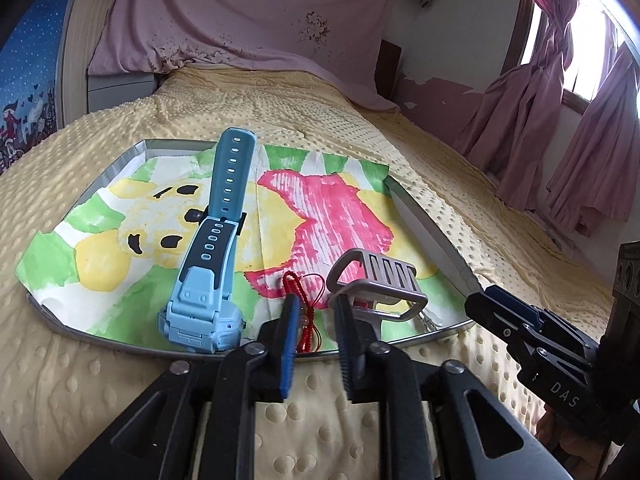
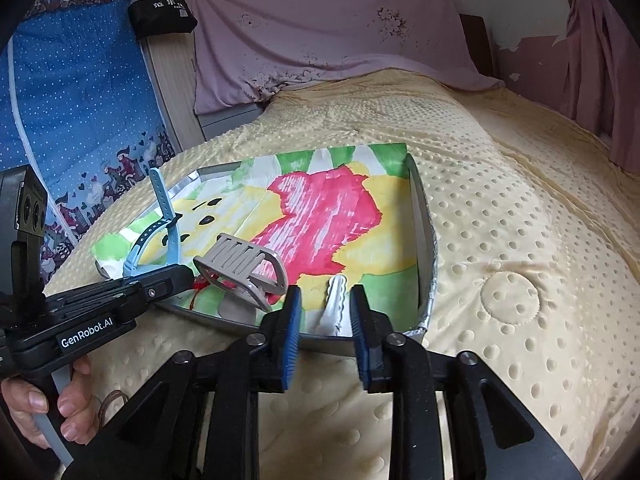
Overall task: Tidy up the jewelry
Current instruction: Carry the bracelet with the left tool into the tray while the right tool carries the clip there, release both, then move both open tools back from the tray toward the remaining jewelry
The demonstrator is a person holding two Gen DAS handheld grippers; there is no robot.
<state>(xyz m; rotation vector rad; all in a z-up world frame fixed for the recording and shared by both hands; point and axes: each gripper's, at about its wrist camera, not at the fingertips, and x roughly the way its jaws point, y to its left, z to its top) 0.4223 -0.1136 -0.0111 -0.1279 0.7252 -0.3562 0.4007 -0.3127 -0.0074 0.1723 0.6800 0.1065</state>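
Observation:
A shallow metal tray [image 1: 436, 240] lined with a painted paper sits on the bed. In it stand a light blue watch [image 1: 204, 276], a grey hair claw clip [image 1: 378, 284] and a red cord charm [image 1: 304, 304]. My left gripper [image 1: 318, 312] is open, its fingers on either side of the red cord at the tray's near edge. In the right wrist view the tray [image 2: 426, 240] also holds a white hair clip [image 2: 334, 304], the claw clip [image 2: 244, 268] and the watch [image 2: 160, 224]. My right gripper [image 2: 325, 312] is open around the white clip's near end.
The tray rests on a yellow dotted blanket [image 1: 320, 112]. A pink sheet [image 1: 248, 20] hangs behind, pink curtains [image 1: 560, 120] at the right, a blue panel [image 2: 76, 96] at the left. A brown hair tie [image 2: 112, 400] lies on the blanket near the hand.

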